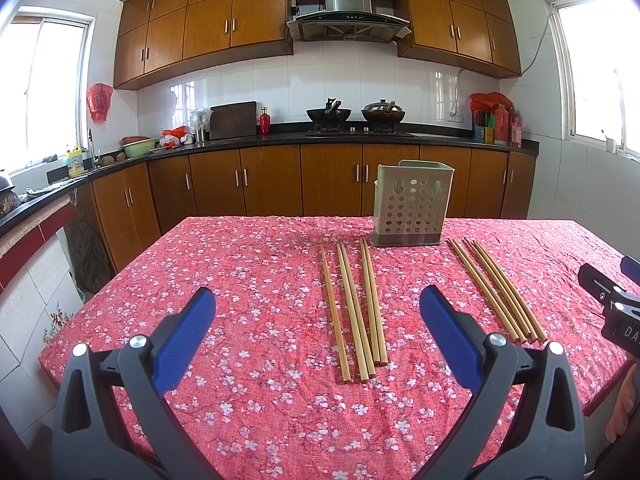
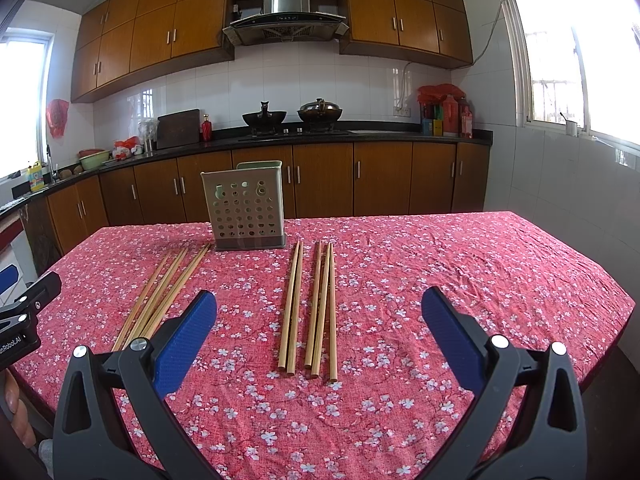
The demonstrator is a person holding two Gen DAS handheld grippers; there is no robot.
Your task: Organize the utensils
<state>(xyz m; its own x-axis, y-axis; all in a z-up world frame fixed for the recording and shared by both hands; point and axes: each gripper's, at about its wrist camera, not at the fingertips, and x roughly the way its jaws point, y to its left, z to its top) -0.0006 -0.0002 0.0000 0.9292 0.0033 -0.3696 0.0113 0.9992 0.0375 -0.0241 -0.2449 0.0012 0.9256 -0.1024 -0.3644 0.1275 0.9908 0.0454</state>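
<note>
Both tools hang wide open above the near edge of the desk, holding nothing: the left tool [image 1: 318,332] and the right tool [image 2: 320,332], each with ribbed blue pads on black arms. One group of wooden chopsticks [image 1: 354,310] lies ahead between the left tool's fingers; a second group [image 2: 310,308] lies between the right tool's fingers. Both groups run from the near edge toward the perforated pale-green utensil holder [image 1: 412,204] standing upright near the far edge. The floral red tablecloth [image 1: 248,272] is wrinkled. Partial lettering "nRobot.AI" shows on the left tool's body in the right wrist view.
</note>
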